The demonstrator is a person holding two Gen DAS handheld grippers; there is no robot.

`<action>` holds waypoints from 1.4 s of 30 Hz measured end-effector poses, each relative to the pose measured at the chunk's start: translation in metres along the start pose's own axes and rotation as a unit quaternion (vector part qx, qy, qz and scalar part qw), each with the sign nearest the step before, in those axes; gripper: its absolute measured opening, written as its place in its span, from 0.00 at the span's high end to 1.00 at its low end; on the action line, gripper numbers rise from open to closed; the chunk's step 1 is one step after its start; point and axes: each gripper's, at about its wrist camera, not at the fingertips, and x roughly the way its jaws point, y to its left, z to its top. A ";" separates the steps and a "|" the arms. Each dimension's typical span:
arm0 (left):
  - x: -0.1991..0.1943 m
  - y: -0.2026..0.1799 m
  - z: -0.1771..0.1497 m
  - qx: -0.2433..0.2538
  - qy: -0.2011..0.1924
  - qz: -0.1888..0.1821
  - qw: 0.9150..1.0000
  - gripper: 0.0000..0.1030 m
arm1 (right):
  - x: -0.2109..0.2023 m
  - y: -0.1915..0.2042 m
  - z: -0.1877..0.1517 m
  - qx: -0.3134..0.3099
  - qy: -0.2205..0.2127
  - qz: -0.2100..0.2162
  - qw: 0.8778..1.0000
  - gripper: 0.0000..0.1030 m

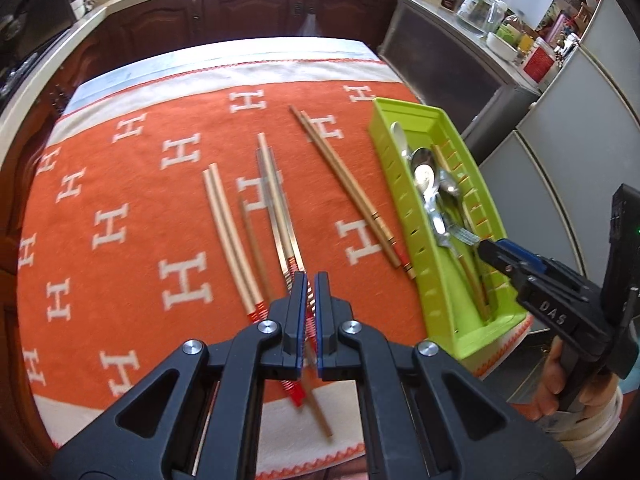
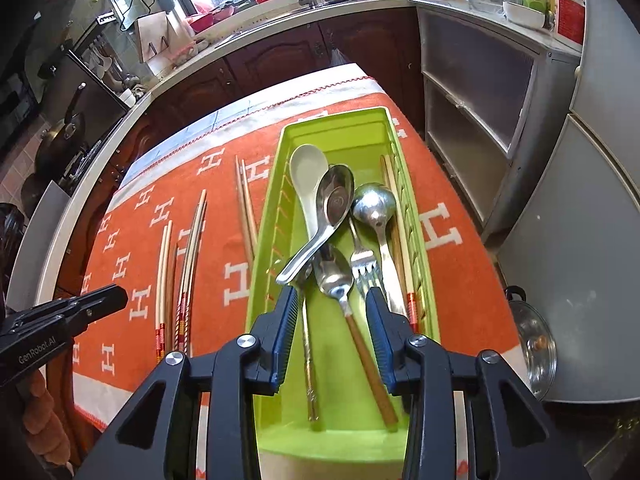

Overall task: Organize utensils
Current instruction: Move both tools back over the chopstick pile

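Left wrist view: left gripper [image 1: 311, 280] jaws pinching red-banded chopsticks [image 1: 280, 208]; right gripper [image 2: 332, 300] jaws spread over green tray [image 2: 272, 216].

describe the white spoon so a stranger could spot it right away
Find the lime green plastic tray at the right edge of the orange cloth. Among the cutlery inside, the white ceramic soup spoon lies toward the far left. Its neighbours are all shiny metal; it alone is matte white.

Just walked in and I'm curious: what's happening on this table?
A person is sorting utensils into a green tray. The left tool is nearly closed around red-ended chopsticks on the orange cloth. The right tool hangs open over the tray, which already holds spoons and a fork. More chopsticks wait outside.
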 end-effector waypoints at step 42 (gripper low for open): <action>0.019 0.108 -0.036 -0.154 0.033 -0.025 0.987 0.85 | -0.002 0.116 -0.027 -0.127 0.018 0.047 0.991 0.56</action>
